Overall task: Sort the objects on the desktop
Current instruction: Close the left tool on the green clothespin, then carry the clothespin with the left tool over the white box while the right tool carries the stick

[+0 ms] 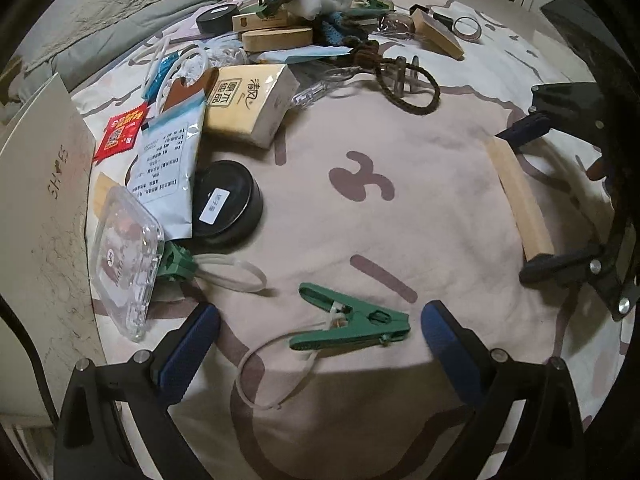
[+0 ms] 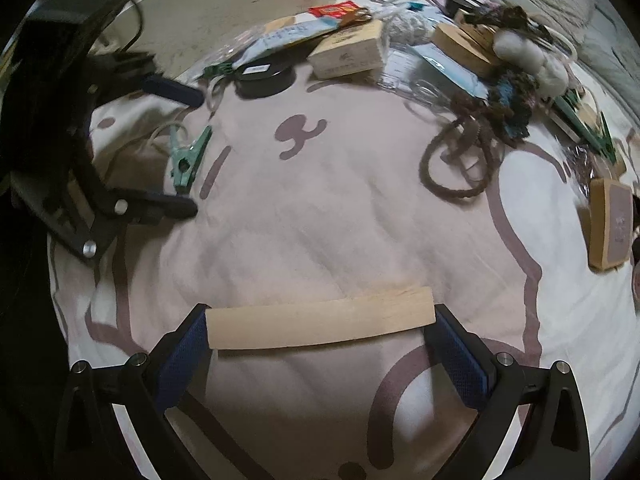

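Your right gripper (image 2: 320, 328) clamps the wooden block (image 2: 320, 326) endwise — keep it level; your left gripper (image 1: 320, 332) stands apart around the green clip (image 1: 352, 322) — close squarely.

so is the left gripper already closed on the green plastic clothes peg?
No: the left gripper is open, its blue pads standing apart on either side of the green plastic clothes peg, which lies on the pink patterned blanket.

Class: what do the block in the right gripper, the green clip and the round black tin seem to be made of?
Block: pale unfinished wood, matte, faint grain.
Clip: probably moulded plastic, even green, slight sheen.
Tin: looks like dark painted metal with a paper label; could be plastic.
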### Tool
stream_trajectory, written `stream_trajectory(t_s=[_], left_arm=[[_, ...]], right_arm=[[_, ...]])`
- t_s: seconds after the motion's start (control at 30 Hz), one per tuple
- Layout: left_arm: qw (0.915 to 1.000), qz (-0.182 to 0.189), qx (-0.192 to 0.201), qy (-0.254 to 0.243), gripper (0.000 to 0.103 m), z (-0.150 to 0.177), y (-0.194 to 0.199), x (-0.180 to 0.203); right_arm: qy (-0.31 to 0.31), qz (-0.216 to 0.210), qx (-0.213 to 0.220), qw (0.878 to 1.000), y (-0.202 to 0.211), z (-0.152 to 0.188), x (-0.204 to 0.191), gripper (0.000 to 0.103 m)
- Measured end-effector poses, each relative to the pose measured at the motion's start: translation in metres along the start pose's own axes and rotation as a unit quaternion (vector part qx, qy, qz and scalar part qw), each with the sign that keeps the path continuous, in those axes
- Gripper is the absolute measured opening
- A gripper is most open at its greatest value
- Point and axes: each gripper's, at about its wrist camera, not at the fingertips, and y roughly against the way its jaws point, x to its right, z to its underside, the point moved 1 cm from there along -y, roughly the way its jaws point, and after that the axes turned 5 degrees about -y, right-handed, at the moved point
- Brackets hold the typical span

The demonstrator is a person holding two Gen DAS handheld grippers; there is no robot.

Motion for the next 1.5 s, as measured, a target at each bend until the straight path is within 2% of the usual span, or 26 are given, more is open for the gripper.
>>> stream_trajectory(t_s=[0.13,0.37,0.57,1.27,1.4,1.5], left_arm=[[0.9999,0.014,0.004,0.0,0.091,0.002,0.004,0.0],[0.9994,0.027,0.013,-0.016,0.069,0.003,0.011,0.005],[0.9991,0.034,0.016,-0.02,0.053,0.005,0.014,0.009],[0.9989,0.022,0.031,-0.027,0.05,-0.005,0.029,0.017],[0.9987,0.015,0.044,-0.02,0.05,-0.013,0.036,0.012],[0.9982,0.009,0.058,-0.011,0.05,-0.021,0.045,0.008]], right_arm=[[-0.008,0.018,-0.02,1.0,0.002,-0.003,-0.002,0.101],[0.006,0.031,-0.027,0.999,0.007,-0.003,-0.009,0.101],[-0.033,0.051,-0.025,0.998,0.012,-0.006,0.0,0.101],[-0.061,0.06,0.003,0.996,0.03,-0.011,-0.019,0.101],[-0.07,0.063,0.031,0.995,0.046,-0.016,-0.019,0.101],[-0.082,0.066,0.049,0.993,0.062,-0.026,0.0,0.101]])
